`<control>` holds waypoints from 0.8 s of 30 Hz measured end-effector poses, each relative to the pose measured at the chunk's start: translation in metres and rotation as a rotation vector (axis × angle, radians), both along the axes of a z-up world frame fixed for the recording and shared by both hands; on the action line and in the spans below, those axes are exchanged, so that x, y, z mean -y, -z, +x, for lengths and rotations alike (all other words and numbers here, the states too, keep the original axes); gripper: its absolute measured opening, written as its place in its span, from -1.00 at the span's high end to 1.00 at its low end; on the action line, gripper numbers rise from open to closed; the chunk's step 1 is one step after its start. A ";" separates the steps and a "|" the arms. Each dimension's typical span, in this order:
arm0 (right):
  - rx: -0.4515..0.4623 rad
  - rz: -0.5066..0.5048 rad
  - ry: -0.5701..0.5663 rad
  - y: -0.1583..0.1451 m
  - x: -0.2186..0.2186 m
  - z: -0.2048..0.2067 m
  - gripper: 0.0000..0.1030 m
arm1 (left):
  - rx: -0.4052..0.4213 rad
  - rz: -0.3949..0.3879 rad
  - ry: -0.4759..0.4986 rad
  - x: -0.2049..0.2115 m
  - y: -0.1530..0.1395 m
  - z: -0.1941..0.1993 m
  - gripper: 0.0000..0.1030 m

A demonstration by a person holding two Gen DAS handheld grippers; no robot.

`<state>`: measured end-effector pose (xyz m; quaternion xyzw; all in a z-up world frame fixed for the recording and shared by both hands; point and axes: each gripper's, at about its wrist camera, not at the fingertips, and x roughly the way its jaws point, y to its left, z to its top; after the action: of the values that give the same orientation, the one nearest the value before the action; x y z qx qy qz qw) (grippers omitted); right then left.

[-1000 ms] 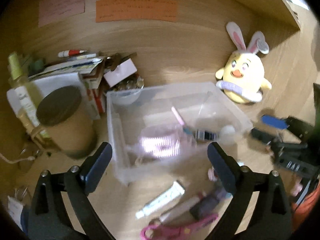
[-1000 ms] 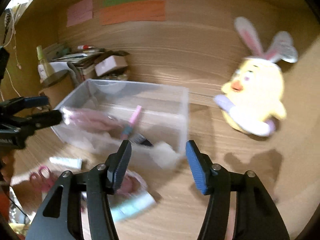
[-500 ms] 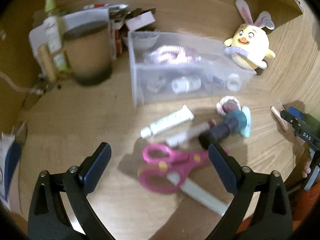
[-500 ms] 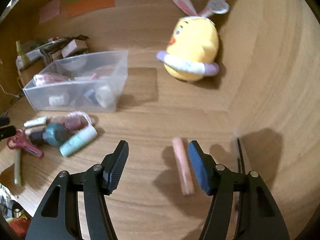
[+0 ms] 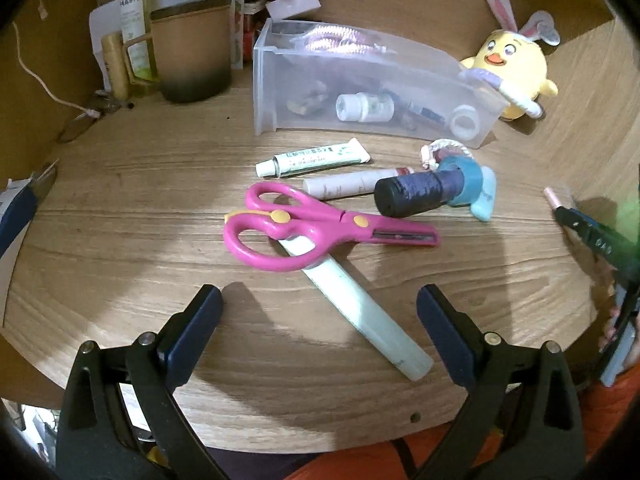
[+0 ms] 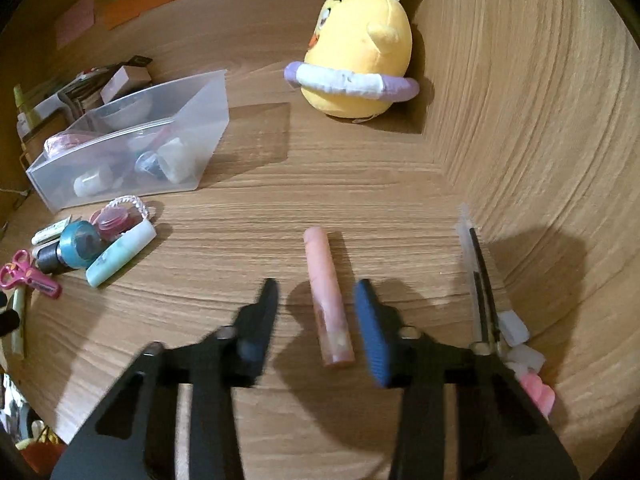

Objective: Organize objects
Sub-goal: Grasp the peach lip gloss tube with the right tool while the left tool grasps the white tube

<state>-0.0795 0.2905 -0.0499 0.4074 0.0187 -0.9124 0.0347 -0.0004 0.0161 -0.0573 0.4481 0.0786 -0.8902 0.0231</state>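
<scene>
A clear plastic bin point(image 5: 280, 92) holds several small items; it also shows in the right wrist view point(image 6: 200, 120). In front of it lie pink scissors point(image 5: 320, 228), a pale green tube point(image 5: 360, 312) under them, a white ointment tube point(image 5: 316, 157), a dark bottle with a teal cap point(image 5: 424, 192) and a white stick point(image 5: 348, 185). My left gripper point(image 5: 318, 312) is open and empty, over the pale green tube. My right gripper point(image 6: 316, 312) is open, its fingers on either side of a pink tube point(image 6: 328, 298) lying on the desk.
A yellow bunny-eared plush point(image 6: 360, 60) sits at the back by the side wall point(image 6: 540, 120). A brown mug point(image 5: 190, 56), bottles and papers crowd the back left. Dark scissors or tweezers point(image 6: 480, 280) lie against the wall. The desk's front edge point(image 5: 280, 440) is close.
Both grippers have drawn back from the bin toward the desk front. The right one swung right and came down around the pink tube. The left one now hovers over the scissors and green tube.
</scene>
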 end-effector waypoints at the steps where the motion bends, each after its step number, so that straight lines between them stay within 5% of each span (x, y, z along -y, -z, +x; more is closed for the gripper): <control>1: 0.005 -0.016 -0.009 0.001 0.000 -0.002 0.62 | -0.013 -0.020 -0.007 -0.003 0.001 0.000 -0.92; 4: 0.002 -0.039 -0.030 0.004 0.004 0.000 0.73 | -0.023 -0.086 -0.015 -0.010 0.005 -0.002 -0.81; 10: -0.021 -0.057 -0.092 0.006 0.025 0.013 0.73 | -0.043 -0.110 -0.021 -0.004 0.003 0.001 -0.24; 15: -0.041 -0.087 -0.136 0.002 0.042 0.024 0.73 | -0.063 -0.119 0.006 0.006 0.001 0.006 0.62; 24: -0.082 -0.130 -0.195 -0.015 0.065 0.033 0.73 | -0.060 -0.056 0.005 0.035 -0.001 0.002 0.71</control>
<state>-0.0468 0.2250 -0.0354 0.3628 0.0004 -0.9199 0.1489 0.0012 -0.0185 -0.0566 0.4206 0.0533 -0.9051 0.0311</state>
